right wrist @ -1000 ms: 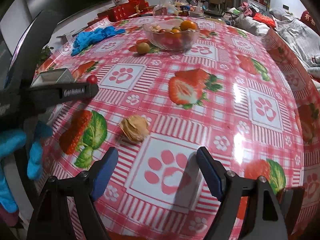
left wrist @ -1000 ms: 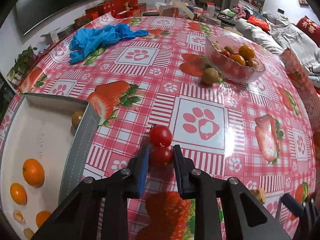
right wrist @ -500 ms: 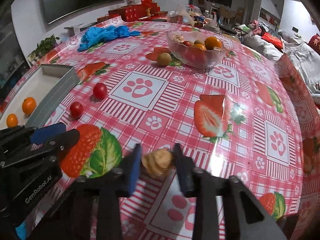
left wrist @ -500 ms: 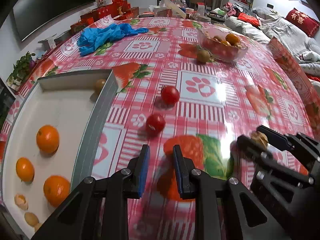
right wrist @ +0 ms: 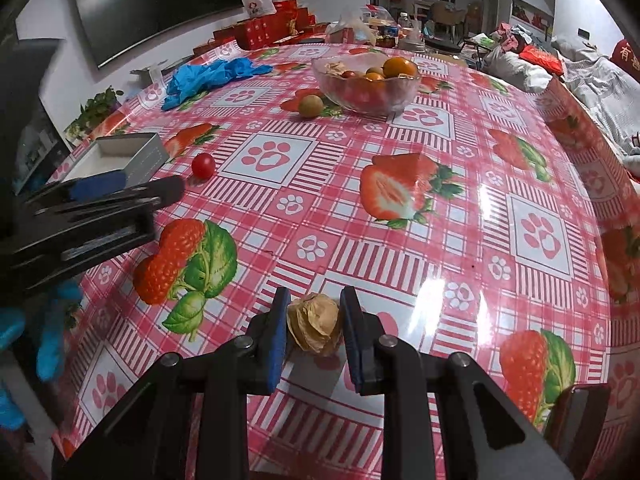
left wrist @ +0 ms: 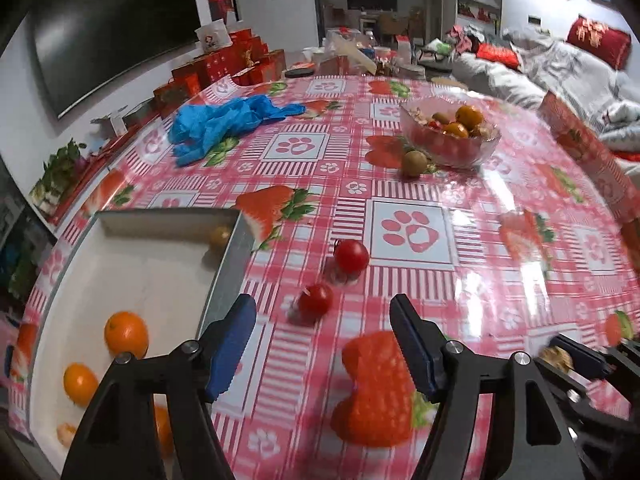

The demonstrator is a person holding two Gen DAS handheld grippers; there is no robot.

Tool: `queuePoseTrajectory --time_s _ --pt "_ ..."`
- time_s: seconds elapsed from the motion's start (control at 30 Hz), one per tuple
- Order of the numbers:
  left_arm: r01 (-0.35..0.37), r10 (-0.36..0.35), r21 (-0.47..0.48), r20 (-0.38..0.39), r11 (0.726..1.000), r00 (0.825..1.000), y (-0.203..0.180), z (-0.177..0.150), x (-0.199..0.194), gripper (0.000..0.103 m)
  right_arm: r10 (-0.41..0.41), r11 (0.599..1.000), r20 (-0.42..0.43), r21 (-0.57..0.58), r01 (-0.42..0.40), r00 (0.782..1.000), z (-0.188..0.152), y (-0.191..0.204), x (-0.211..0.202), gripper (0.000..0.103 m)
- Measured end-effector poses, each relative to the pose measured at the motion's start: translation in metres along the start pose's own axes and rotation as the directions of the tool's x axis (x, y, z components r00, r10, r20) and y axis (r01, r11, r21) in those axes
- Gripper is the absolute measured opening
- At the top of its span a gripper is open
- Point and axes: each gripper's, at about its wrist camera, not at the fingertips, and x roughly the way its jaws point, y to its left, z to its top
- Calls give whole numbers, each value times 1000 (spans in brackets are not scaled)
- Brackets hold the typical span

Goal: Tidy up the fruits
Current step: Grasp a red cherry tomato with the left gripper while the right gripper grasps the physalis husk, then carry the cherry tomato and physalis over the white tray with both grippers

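Note:
My left gripper (left wrist: 323,309) is opening, its jaws wide apart and touching nothing. A small red tomato (left wrist: 316,300) lies on the cloth just ahead, level with the fingertips, and a second tomato (left wrist: 351,255) sits a little farther off. To the left is a white tray (left wrist: 168,280) holding oranges (left wrist: 126,334). My right gripper (right wrist: 314,320) is shut on a papery husked fruit (right wrist: 314,324) resting on the tablecloth. In the left wrist view the right gripper (left wrist: 568,356) shows at the lower right edge.
A glass bowl (right wrist: 366,80) of mixed fruit stands at the far side with a brown-green fruit (right wrist: 311,105) beside it. Blue gloves (right wrist: 212,76) lie crumpled at the far left. A blue-gloved hand (right wrist: 52,340) holds the left gripper (right wrist: 120,192). Red boxes line the table's back edge.
The left gripper let go of the near tomato, drew back from it and then spread its jaws. The right gripper closed from wide open onto the husked fruit.

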Motion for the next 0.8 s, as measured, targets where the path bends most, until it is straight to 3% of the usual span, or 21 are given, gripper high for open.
queuePoseTrajectory --time_s 0.23,0.3,0.4,0.47,0.8 --pt "2 -3 -7 -58 1000 998 1 4 26 70 4 1000 -2 7 -4 1000 -4 -2 -2 28" --pt "39 -39 -11 -57 999 998 0 3 28 45 2 1000 -3 8 -2 1000 -4 -2 -2 28" --pt "91 -90 11 -71 996 993 -6 5 27 22 -4 1000 -5 7 4 1000 -5 -1 -3 28" --pt "76 -73 34 -69 997 995 -10 2 24 22 -4 1000 -5 9 4 1000 -6 -1 -4 28" --pt "151 -148 24 -96 988 984 -1 -51 -20 21 15 1000 -13 22 -14 1000 -15 -1 -14 28"
